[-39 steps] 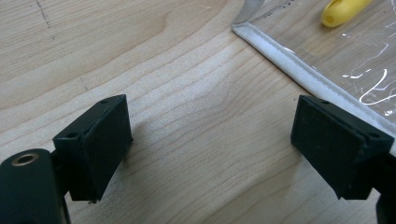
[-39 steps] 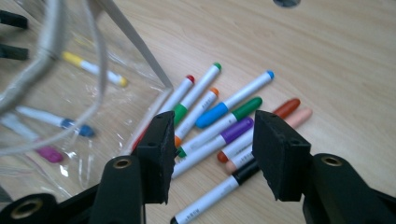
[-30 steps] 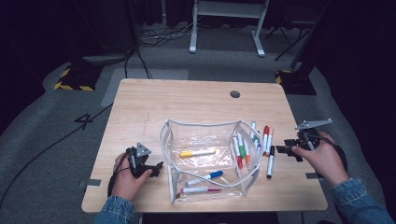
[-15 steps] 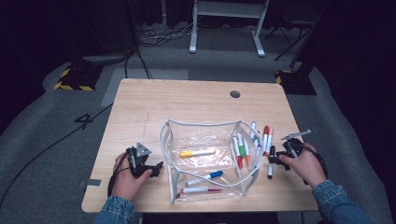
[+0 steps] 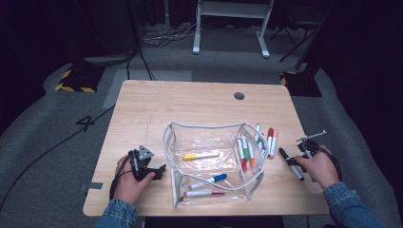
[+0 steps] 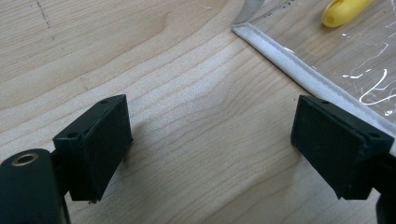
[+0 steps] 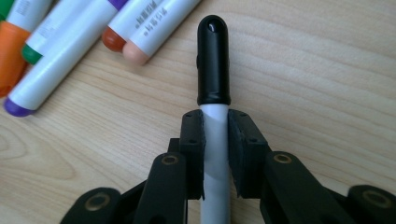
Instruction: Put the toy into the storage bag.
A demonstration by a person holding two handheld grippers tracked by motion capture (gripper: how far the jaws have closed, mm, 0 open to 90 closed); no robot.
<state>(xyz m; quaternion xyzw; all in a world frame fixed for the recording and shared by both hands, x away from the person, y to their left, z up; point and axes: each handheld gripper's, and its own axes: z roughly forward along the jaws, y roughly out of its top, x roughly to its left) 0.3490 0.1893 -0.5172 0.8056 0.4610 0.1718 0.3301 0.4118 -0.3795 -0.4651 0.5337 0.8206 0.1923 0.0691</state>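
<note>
A clear zip pouch (image 5: 204, 126) lies open in the middle of the wooden table (image 5: 190, 104), with a yellow marker (image 5: 199, 156), a blue one (image 5: 214, 179) and a pink one (image 5: 202, 193) inside. Several more markers (image 5: 270, 140) lie along its right side. My right gripper (image 5: 297, 160) sits low at the table's right, shut on a white marker with a black cap (image 7: 213, 56); its jaws have just been closing on the barrel, and its pads (image 7: 194, 140) press both sides. My left gripper (image 5: 159, 171) rests open left of the pouch, with bare wood between its jaws (image 6: 210, 140).
In the right gripper view, orange, green, purple, red and peach markers (image 7: 70, 51) lie just left of the held one. The pouch's white rim (image 6: 299, 70) runs close to the left gripper's right jaw. A round cable hole (image 5: 239, 95) is at the table's back right.
My right hand has come down toward the table and its jaws have closed on the black-capped marker. The left hand has stayed put.
</note>
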